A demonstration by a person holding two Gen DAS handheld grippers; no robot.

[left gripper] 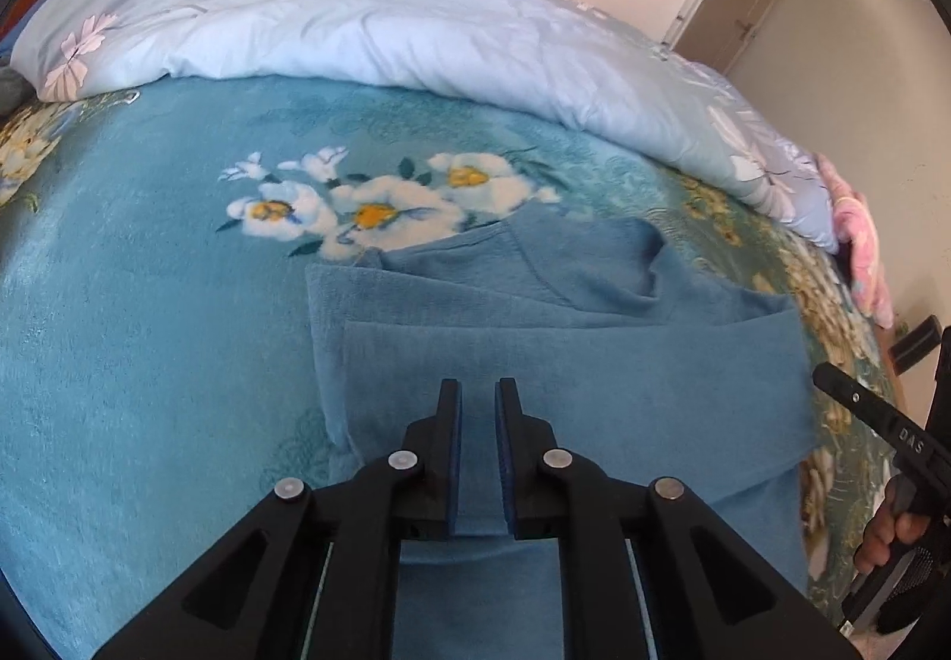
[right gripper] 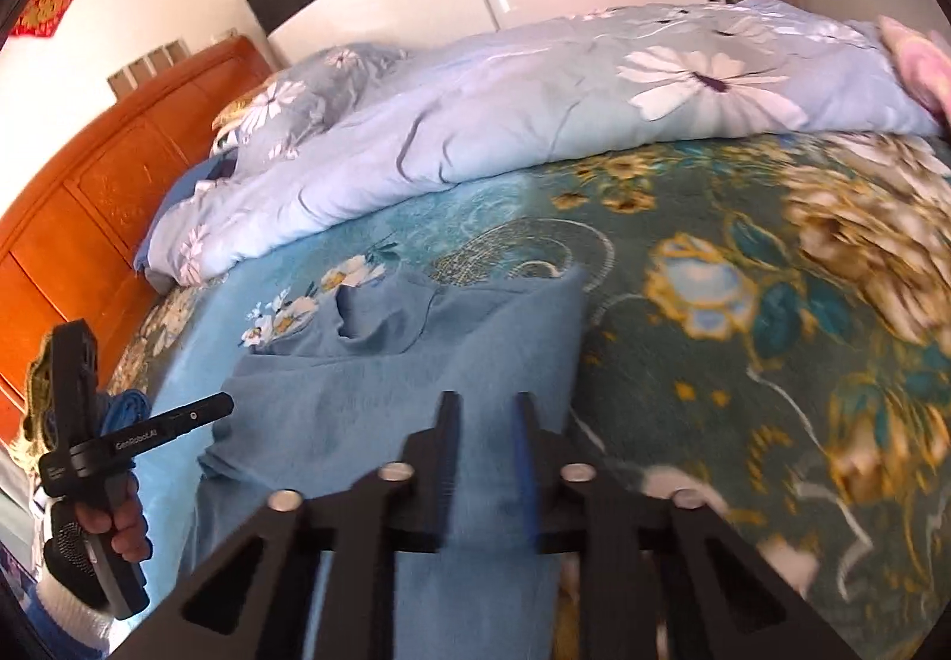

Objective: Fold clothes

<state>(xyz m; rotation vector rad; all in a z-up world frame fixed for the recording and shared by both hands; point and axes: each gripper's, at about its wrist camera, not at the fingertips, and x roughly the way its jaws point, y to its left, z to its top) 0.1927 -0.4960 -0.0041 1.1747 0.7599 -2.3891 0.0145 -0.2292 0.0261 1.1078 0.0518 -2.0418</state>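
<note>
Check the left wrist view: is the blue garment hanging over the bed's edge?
No. The blue garment lies folded flat on the floral blanket, with blanket showing beyond its far and left edges.

Readable markings on the two handheld grippers

The left gripper (right gripper: 172, 425), seen from the right wrist view, carries white lettering "GenRobot.AI" along its arm; the right gripper (left gripper: 874, 410), seen from the left wrist view, shows the letters "DAS" on its arm.
</note>
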